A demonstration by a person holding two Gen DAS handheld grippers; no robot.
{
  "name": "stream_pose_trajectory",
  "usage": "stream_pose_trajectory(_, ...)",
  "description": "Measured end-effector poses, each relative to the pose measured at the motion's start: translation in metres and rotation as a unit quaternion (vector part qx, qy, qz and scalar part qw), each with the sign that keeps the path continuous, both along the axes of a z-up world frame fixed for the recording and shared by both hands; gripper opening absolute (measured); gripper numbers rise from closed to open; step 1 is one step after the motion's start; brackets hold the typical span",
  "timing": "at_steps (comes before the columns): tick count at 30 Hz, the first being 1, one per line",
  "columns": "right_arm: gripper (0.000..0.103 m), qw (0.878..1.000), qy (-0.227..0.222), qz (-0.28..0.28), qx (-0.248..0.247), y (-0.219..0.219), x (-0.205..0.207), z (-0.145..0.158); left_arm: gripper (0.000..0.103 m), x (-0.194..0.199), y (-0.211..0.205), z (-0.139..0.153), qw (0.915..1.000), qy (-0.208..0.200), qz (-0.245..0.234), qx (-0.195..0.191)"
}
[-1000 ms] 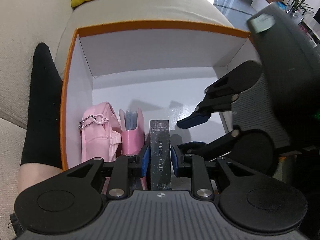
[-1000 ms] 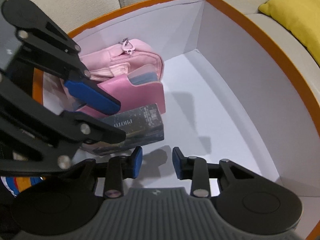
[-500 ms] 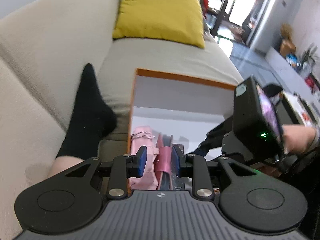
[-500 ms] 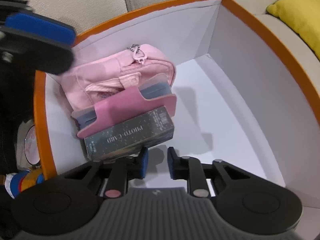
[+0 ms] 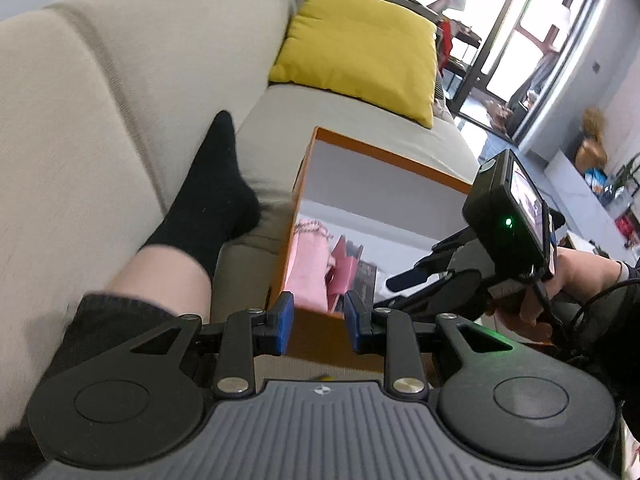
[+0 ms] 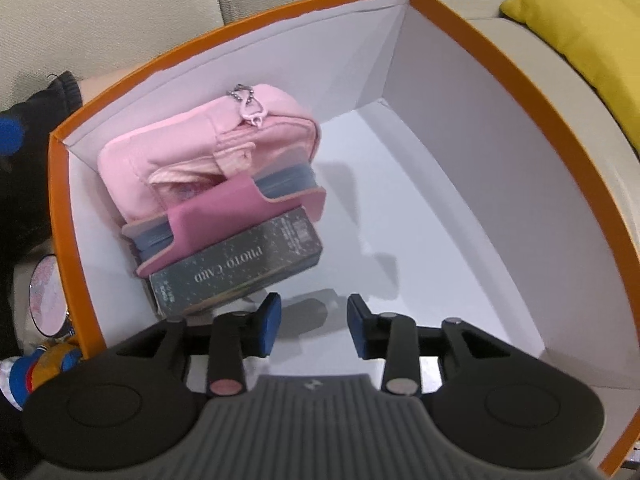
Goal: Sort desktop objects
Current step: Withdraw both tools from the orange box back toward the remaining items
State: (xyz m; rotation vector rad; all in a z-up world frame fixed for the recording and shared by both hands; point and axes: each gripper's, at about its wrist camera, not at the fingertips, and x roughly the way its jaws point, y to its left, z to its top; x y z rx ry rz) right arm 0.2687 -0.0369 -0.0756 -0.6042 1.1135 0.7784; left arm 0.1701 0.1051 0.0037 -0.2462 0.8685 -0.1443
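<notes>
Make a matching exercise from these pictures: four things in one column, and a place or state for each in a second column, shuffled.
Things
1. photo card box
2. pink pouch
3. yellow cushion
4. right gripper

Places or states
A. on the sofa, outside the orange box
B. open and holding nothing, above the white floor of the orange box
C. nearest the corner of the orange box, a bead chain on its top
D. on the open side of the row, against the pink card holder

Pairs: 1-D, 2-C, 3-A, 4-B
</notes>
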Motion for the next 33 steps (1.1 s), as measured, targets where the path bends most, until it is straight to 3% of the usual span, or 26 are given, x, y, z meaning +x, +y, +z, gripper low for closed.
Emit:
stream_pose_trajectory(8,0.046,0.998,-0.020,-0.054,-0.019,-0.010,0.000,0.006,0.031,-0.029,0.010,0.005,0.9994,-0.021,0.017,-0.024)
stream_pose_trajectory(14,0.046,0.994,-0.047,-0.094,0.002,-0.029,-0.016,0.024,0.046,-0.046,0.004,0.013,0.9992,-0.025,0.008,-0.030)
stream_pose_trajectory(16,0.047,0.991,-0.069,-0.112,0.016,-0.037,-0.025,0.031,0.047,-0.051,0.004,0.013,0.9991,-0.024,0.012,-0.033)
stream_pose_trajectory(24,0.056,0.964,-0.154,-0.178,0.120,-0.081,-0.078,0.065,0.047,-0.076,0.000,0.012,0.9984,-0.024,0.009,-0.051)
stream_pose_trajectory(26,0.062,0.956,-0.174,-0.187,0.142,-0.088,-0.096,0.073,0.048,-0.080,-0.003,0.011,0.9983,-0.026,0.006,-0.051)
stream_pose_trajectory(28,0.073,0.946,-0.194,-0.195,0.171,-0.095,-0.117,0.074,0.054,-0.085,-0.006,0.009,0.9978,-0.033,0.000,-0.056)
stream_pose_trajectory(31,0.077,0.935,-0.204,-0.204,0.205,-0.100,-0.141,0.065,0.068,-0.092,-0.009,0.006,0.9953,-0.046,-0.006,-0.085)
stream_pose_trajectory(33,0.082,0.929,-0.196,-0.215,0.228,-0.106,-0.155,0.061,0.068,-0.095,-0.012,0.003,0.9942,-0.049,-0.010,-0.095)
